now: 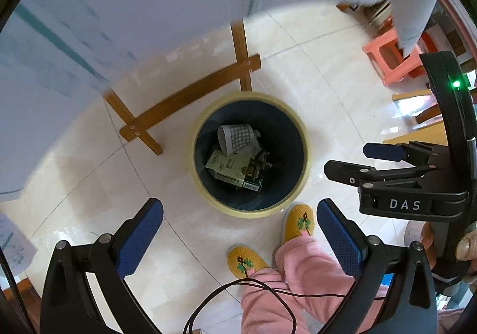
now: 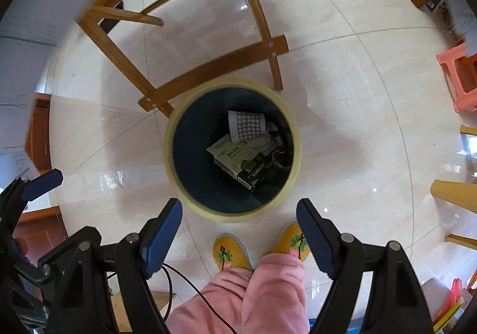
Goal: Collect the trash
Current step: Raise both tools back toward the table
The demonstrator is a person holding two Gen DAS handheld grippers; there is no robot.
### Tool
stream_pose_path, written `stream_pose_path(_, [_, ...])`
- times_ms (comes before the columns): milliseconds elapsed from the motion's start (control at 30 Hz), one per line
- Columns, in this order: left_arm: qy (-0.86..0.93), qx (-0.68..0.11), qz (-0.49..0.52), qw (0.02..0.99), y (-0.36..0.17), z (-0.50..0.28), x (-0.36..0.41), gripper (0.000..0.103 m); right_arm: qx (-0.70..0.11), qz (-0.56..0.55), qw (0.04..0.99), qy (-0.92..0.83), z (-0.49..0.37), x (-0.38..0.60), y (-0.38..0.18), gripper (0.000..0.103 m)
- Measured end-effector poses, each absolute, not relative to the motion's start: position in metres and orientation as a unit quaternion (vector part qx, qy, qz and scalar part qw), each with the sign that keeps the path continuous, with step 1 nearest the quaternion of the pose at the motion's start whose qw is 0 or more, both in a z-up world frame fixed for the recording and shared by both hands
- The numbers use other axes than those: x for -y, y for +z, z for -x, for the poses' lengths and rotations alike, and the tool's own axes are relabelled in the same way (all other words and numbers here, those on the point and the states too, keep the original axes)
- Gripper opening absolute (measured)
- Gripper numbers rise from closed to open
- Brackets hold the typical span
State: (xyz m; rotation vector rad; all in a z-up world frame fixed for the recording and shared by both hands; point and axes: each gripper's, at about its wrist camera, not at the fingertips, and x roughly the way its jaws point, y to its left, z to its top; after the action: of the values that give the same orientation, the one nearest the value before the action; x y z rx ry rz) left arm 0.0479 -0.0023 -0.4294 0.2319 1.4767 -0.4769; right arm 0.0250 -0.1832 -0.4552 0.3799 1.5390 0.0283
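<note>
Glossy cream floor tiles (image 1: pixel 313 71) in the left wrist view, with a round trash bin (image 1: pixel 301 185) near a wooden table frame (image 1: pixel 184 101) and holding a checkered paper cup (image 1: pixel 235 137), a pale carton (image 1: pixel 226 167) and a dark box (image 1: pixel 253 176); left gripper (image 1: pixel 240 229) spread wide and empty above the tiles, yellow slippers (image 1: pixel 299 222) just beside the bin's near rim, right gripper (image 1: pixel 351 161) at the right edge, also parted. Same bin (image 2: pixel 176 131) seen from the right wrist, cup (image 2: pixel 249 125) and carton (image 2: pixel 231 155) inside; right gripper (image 2: pixel 238 232) wide and empty above the near rim, slippers (image 2: pixel 228 252) between its fingers.
</note>
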Motion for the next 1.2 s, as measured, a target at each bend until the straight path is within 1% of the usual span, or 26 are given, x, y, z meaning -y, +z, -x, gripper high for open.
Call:
stream_pose_path(433, [-0.208,-0.612,-0.053,0.761,-0.263,-0.048,-0.011,0.102,-0.646,-0.157,0.745,0.051,-0.021,0.189,-0.291,0.079])
stream_pose_path(667, [-0.197,-0.581,-0.014,0.79,-0.174,-0.053,-0.016,0.102,-0.618,-0.15,0.768,0.081,-0.021,0.196,-0.213,0.079])
stream_pose_path(933, [-0.148,-0.531,0.019,0.834,-0.081,-0.065,-0.035,0.102,-0.538,-0.118,0.823,0.14,-0.043,0.199,-0.113,0.079])
stream_pose_path(1033, [-0.106,-0.517,0.028,0.849,-0.051,-0.071,-0.049,0.102,-0.521,-0.108,0.83,0.165,-0.058,0.193,-0.089,0.079])
stream_pose_path(1200, [-0.053,-0.505,0.058,0.86,-0.021,-0.081,-0.07,0.102,-0.496,-0.093,0.842,0.192,-0.079,0.176,-0.06,0.079])
